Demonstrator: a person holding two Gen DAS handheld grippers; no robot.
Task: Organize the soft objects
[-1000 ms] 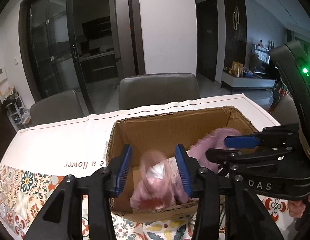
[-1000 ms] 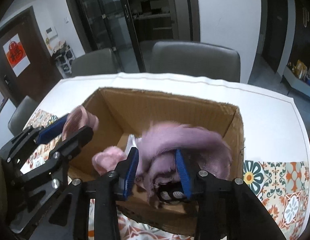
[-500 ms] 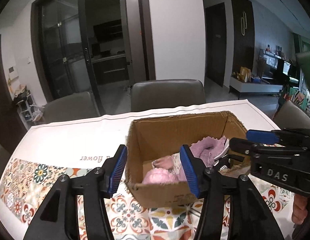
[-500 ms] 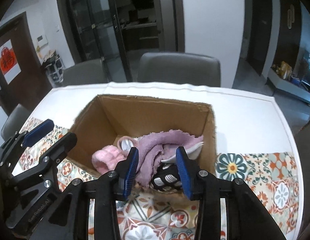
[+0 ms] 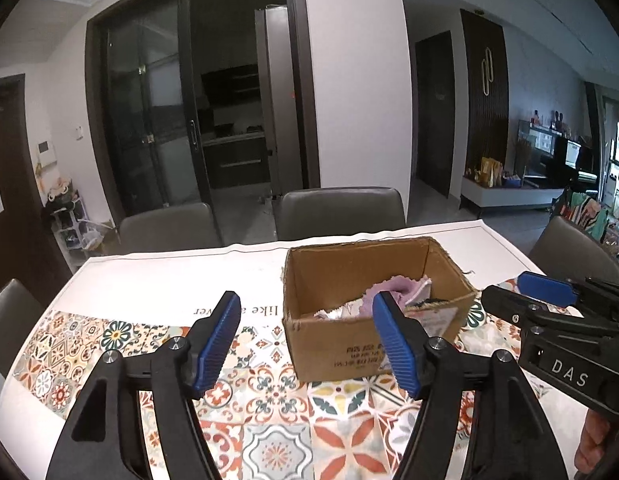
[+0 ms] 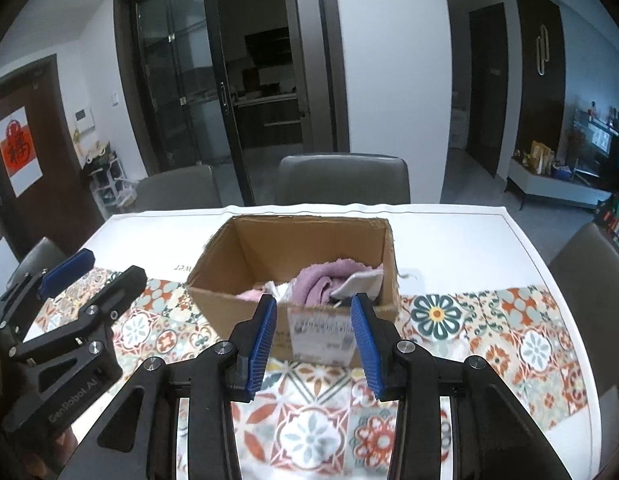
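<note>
Box: open brown corrugated cardboard box [image 6: 245,304] w/ ragged top edge, on table, in front of both grippers; white label on near wall, print too small to read.
Soft items: lilac fluffy towel [image 6: 329,278] bunched inside box, right half; pink plush piece [image 6: 249,294] at left, mostly hidden by near wall; white/grey fabric [image 6: 359,282] beside towel; dark item under it, can't tell what.
L gripper: black w/ blue ribbed pads [image 5: 309,340], jaws opening, nothing between them, held above table, short of box.
R gripper: same build [image 6: 314,336], jaws opening, narrower gap, empty, apart from box.
Table: white cloth w/ floral tile-pattern runner [image 6: 509,320]; printed text partly cut off by box.
Chairs: grey padded backs [image 6: 343,178] behind table.
Hand: small part seen at lower right edge of left view, cut off.
</note>
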